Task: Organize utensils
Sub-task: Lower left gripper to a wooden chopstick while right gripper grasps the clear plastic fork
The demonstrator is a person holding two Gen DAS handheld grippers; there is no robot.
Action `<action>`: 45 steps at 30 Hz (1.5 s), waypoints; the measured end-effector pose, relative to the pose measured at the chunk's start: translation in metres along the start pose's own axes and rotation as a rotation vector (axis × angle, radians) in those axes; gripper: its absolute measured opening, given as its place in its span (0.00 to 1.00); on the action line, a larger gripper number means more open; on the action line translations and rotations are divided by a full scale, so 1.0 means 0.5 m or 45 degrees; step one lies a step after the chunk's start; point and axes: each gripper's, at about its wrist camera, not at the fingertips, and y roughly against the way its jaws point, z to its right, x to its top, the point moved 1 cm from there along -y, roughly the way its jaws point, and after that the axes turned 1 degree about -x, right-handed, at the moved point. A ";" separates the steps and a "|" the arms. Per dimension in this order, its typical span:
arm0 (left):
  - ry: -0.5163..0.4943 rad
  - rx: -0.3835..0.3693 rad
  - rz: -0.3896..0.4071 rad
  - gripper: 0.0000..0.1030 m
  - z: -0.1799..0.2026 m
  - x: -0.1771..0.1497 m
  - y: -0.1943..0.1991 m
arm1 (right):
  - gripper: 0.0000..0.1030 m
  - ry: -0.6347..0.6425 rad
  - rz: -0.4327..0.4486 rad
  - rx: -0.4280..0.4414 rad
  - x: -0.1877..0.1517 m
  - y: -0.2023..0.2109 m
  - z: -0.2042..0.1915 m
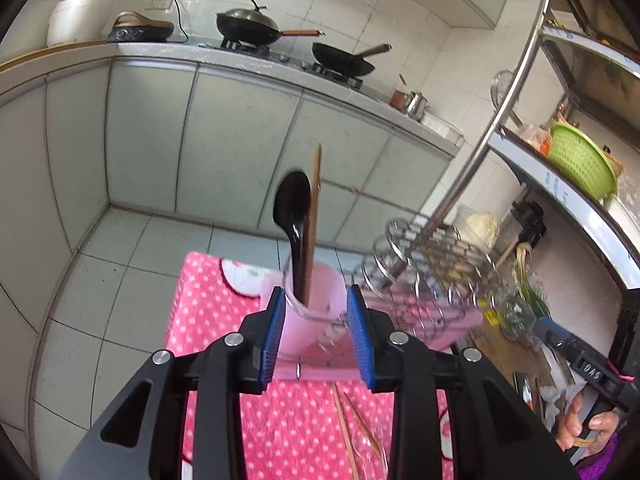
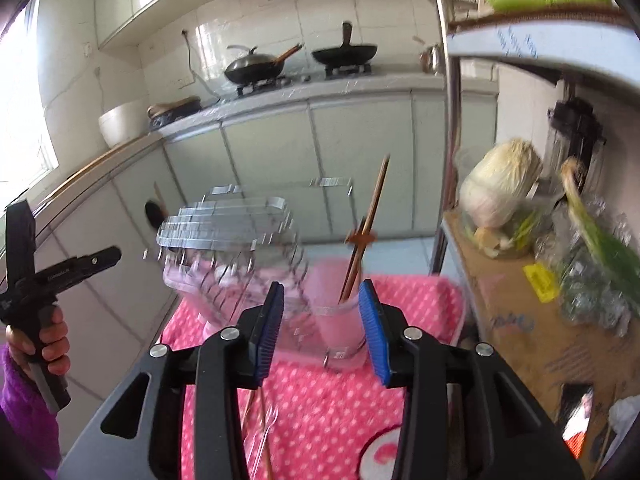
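A clear glass cup (image 1: 316, 312) stands on a pink tray on the pink dotted cloth (image 1: 224, 312). It holds a black spoon (image 1: 294, 216) and a wooden chopstick (image 1: 314, 220). My left gripper (image 1: 316, 336) is open, its blue pads either side of the cup. In the right wrist view a glass cup (image 2: 340, 328) holds brown chopsticks (image 2: 366, 232). My right gripper (image 2: 326, 328) is open just in front of it. Loose chopsticks (image 1: 346, 432) lie on the cloth; they also show in the right wrist view (image 2: 260, 412).
A wire dish rack (image 1: 424, 264) stands on the tray right of the cup, blurred in the right wrist view (image 2: 232, 236). A metal shelf (image 1: 560, 184) with a green basket (image 1: 580, 164) and cabbage (image 2: 496, 188) is at right. Counter with woks (image 1: 248, 24) behind.
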 end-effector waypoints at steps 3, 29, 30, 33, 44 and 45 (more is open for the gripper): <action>-0.010 -0.021 -0.066 0.30 0.005 -0.042 -0.015 | 0.39 -0.053 -0.114 0.047 -0.062 -0.043 0.001; 0.009 -0.064 -0.400 0.30 0.007 -0.200 -0.149 | 0.10 -0.332 -0.635 0.258 -0.259 -0.346 -0.037; 0.008 -0.063 -0.406 0.30 0.008 -0.201 -0.152 | 0.07 -0.329 -0.627 0.260 -0.260 -0.343 -0.037; -0.003 -0.055 -0.433 0.30 0.014 -0.206 -0.167 | 0.04 -0.327 -0.599 0.266 -0.257 -0.329 -0.036; 0.038 -0.171 -0.666 0.28 0.092 -0.219 -0.259 | 0.04 -0.362 -0.409 0.167 -0.215 -0.219 0.059; 0.029 -0.155 -0.676 0.28 0.102 -0.222 -0.269 | 0.04 -0.368 -0.397 0.164 -0.214 -0.213 0.066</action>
